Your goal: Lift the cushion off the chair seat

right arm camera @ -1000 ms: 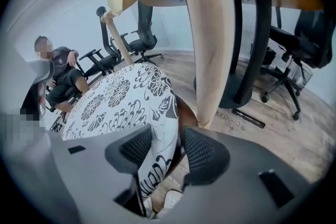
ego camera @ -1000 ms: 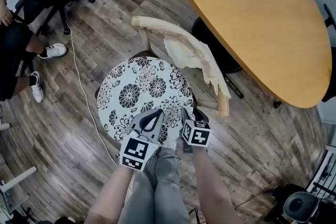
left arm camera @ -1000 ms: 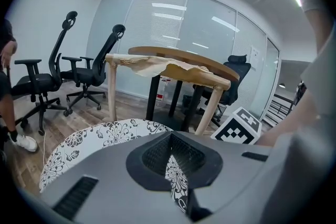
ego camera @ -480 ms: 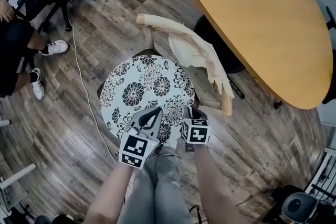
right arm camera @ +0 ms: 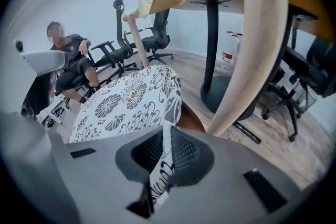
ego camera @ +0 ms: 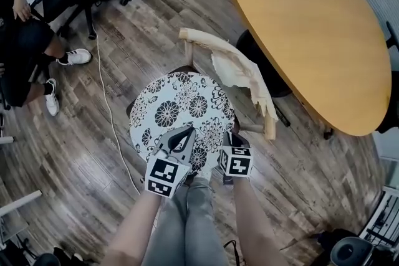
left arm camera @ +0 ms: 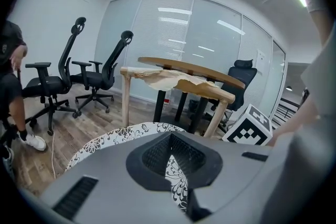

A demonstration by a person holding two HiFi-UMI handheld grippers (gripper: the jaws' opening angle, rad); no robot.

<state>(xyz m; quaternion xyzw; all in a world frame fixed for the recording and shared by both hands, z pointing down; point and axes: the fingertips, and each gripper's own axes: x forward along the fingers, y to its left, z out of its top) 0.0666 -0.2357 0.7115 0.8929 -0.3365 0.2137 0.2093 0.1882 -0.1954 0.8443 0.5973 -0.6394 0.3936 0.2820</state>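
Since the left tongs (ego camera: 182, 134) and just-closed right tongs (ego camera: 226, 136) both pinch the round black-and-white floral cushion (ego camera: 179, 108), we'd lift evenly.

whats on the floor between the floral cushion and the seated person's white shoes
A thin white cable runs along the wood floor between the cushion and the shoes. The head view shows it.

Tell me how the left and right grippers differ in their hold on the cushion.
The left gripper bites the cushion on its near rim toward the middle; the right gripper bites farther right, beside the chair's backrest post. The right gripper's jaws have just been closing onto the edge; the left gripper's jaws sit clamped on it. Shared: both are shut on the floral fabric.
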